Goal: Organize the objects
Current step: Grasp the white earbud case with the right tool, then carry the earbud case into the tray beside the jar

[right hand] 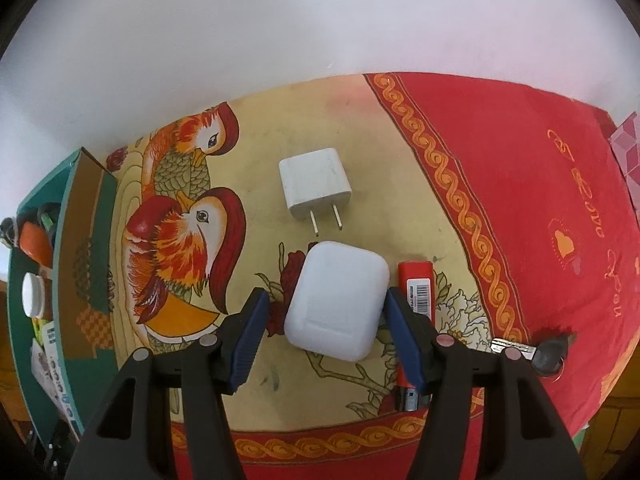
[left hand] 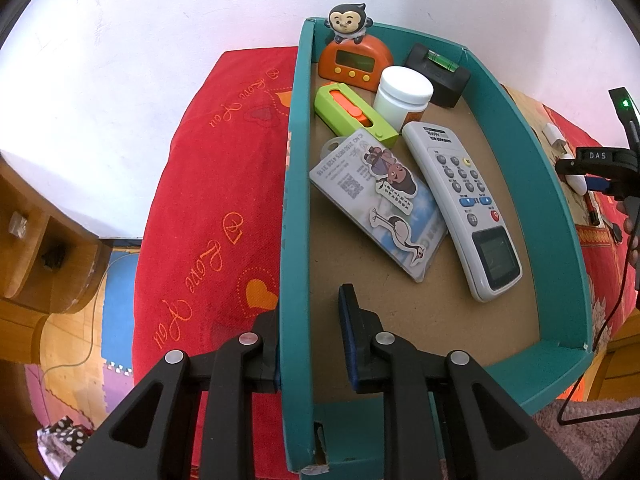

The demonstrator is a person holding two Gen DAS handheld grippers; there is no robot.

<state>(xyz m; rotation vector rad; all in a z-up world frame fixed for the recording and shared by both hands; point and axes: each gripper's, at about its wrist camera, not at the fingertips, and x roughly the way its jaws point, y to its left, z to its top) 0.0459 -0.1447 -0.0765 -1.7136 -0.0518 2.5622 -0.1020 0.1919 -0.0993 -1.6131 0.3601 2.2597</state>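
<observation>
So the white earbud case (right hand: pixel 338 300) is lying flat on the yellow bird-print part of the cloth (right hand: pixel 256 152), right in the gap of my right gripper (right hand: pixel 324 336). Its jaws are about half open, one finger (right hand: pixel 248 340) off to the case's left with some cloth showing between, the other just beside its right edge, and neither pad looks pressed on it, so nothing's held yet. Just past the case sits a white plug charger (right hand: pixel 314 188), prongs pointing back at it. A red lighter (right hand: pixel 414 312) lies alongside the right finger, partly under it, and a key (right hand: pixel 532 350) with a dark head is further right on the red border. Meanwhile my left gripper (left hand: pixel 310 336) is clamped down on the left wall of the teal box (left hand: pixel 294 240), one finger outside, one inside. In the box there's a grey remote (left hand: pixel 464 208), a card holder with stickers (left hand: pixel 380 200), a green box cutter (left hand: pixel 354 116), a white jar (left hand: pixel 402 96), a small level (left hand: pixel 438 74) and an orange monkey timer (left hand: pixel 354 60).
</observation>
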